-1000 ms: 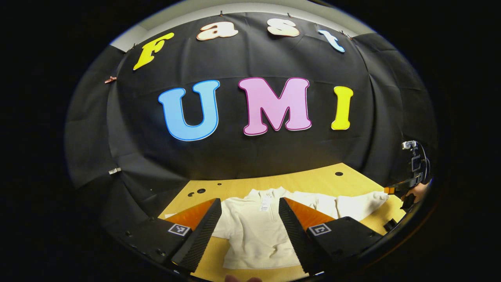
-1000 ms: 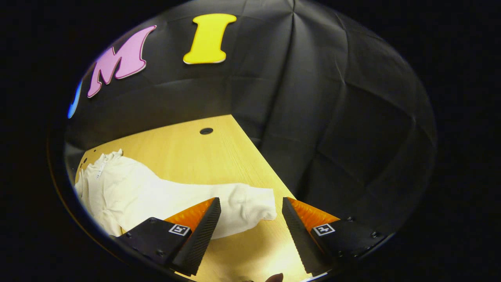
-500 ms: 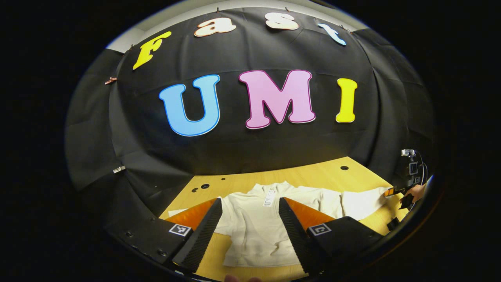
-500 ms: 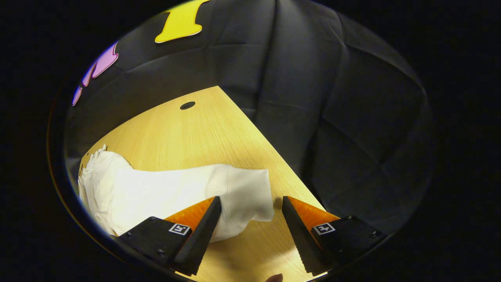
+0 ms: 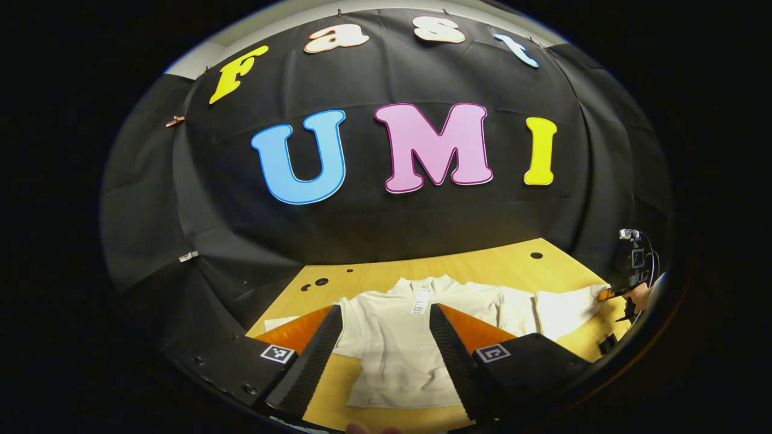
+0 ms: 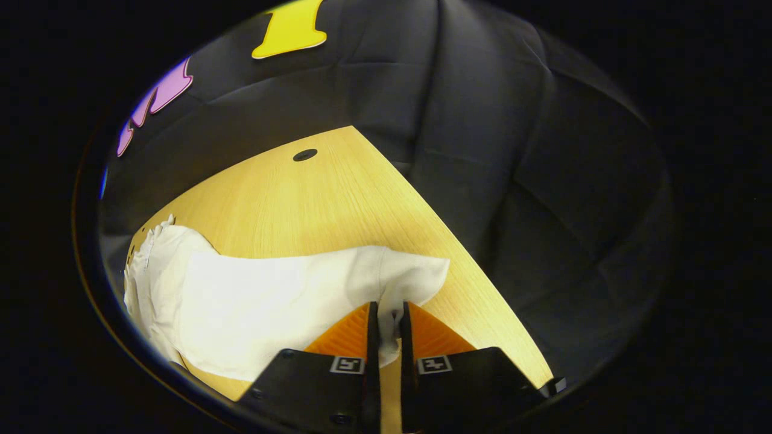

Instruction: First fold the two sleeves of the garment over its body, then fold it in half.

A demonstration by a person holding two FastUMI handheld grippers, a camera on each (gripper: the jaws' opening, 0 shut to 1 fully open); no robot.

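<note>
A soft cream garment point(image 5: 398, 346) lay flat on the wood-grain table point(image 5: 482, 268), a paper tag point(image 5: 420, 300) at its collar. The right gripper point(image 6: 386, 319) pinched the cuff of its sleeve point(image 6: 386, 283) near the table's edge. The left gripper point(image 5: 385, 328) hung wide apart above the garment's body

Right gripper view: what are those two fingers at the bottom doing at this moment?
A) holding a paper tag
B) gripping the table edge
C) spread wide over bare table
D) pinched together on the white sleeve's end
D: the right gripper has its fingers nearly together with the cuff of the sleeve caught between them.
</note>
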